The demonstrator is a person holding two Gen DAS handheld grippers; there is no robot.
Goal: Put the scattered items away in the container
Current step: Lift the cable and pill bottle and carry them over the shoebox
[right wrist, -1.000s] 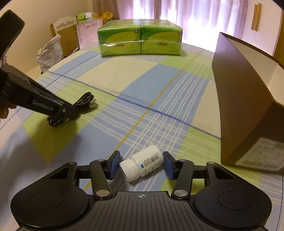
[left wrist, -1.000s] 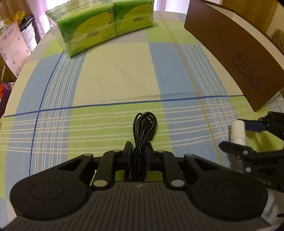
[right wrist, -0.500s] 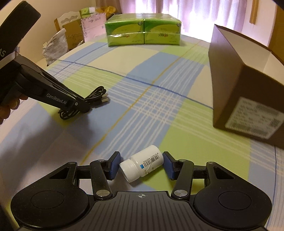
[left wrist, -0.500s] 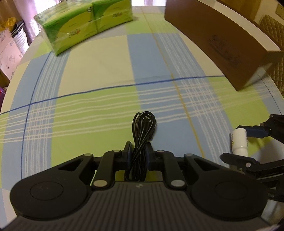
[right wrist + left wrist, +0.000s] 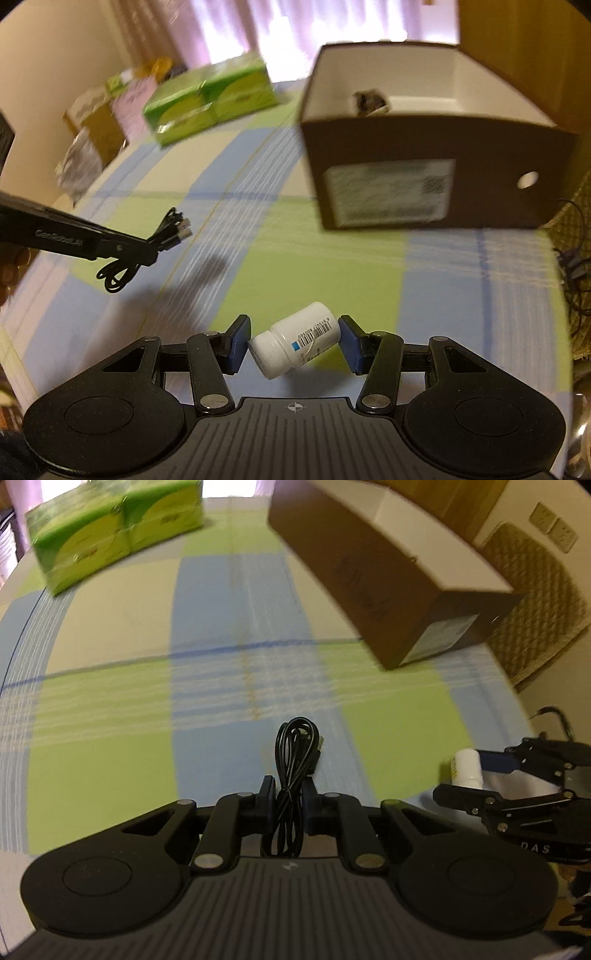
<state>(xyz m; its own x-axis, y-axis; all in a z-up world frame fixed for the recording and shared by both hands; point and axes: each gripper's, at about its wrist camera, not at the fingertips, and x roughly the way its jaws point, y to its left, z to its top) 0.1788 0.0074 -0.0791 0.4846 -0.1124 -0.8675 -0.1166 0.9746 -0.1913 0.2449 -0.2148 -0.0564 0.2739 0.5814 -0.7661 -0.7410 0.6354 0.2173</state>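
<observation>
left gripper [image 5: 289, 800] clamped on cable bundle [image 5: 295, 760]; right gripper [image 5: 293, 345] grips pill bottle [image 5: 295, 343] endwise, tilted. box [image 5: 424, 177] contents blurred, poss. one item. clear the rim w/ both before releasing.

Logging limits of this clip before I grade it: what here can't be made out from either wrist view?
- Brown box, right wrist view: the near wall hides its floor; the small dark item inside is too blurred to identify.
- Box label: motion blur makes the print unreadable.
- Black cable, left wrist view: its lower end is hidden behind the left gripper.
- White bottle, left wrist view: partly covered by the right gripper.
</observation>
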